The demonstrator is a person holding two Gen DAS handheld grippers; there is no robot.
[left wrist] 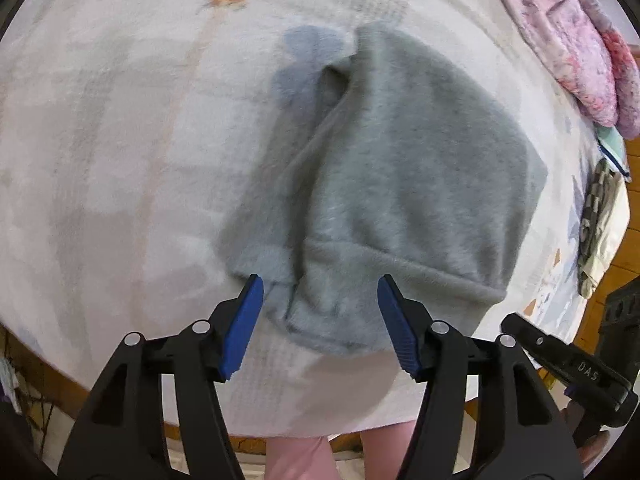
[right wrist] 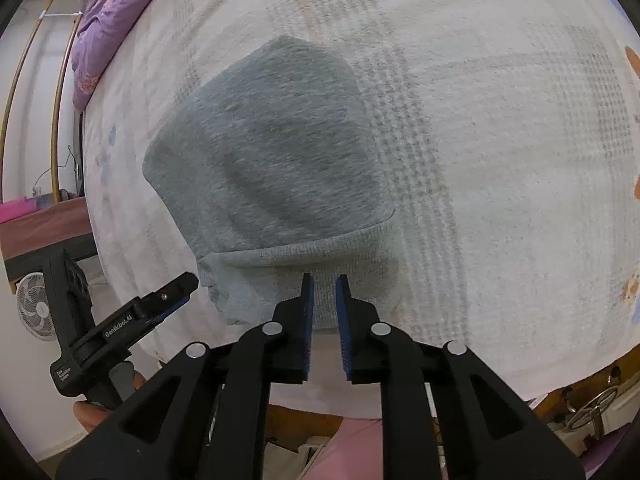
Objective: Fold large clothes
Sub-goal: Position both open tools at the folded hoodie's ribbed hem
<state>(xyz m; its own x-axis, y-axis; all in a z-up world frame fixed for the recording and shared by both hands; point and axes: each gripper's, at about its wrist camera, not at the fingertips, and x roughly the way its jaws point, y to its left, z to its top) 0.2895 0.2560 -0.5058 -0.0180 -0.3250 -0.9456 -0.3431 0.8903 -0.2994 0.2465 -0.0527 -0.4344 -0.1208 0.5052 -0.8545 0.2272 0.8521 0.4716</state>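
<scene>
A grey sweatshirt lies folded into a compact bundle on the bed, near its front edge, with the ribbed hem turned toward the person. It sits on a pale patterned bedcover, clear of the pink quilt heaped at the far side, probably so there is bare room around it to work.

The left gripper hangs just above the hem with its jaws wide open and nothing between the blue pads; the cloth below them lies slack, so it looks released rather than held. The right gripper points down at the ribbed hem from the other side. Its jaws stand only slightly apart, and the pads do not seem to press on the fabric, though the hem lies right under the tips.

Both tools face the same near edge, which suits a fold laid down from front to back. Judging by the tidy shape, the folding seems nearly done; a loose flap at the left edge of the bundle may need smoothing.
</scene>
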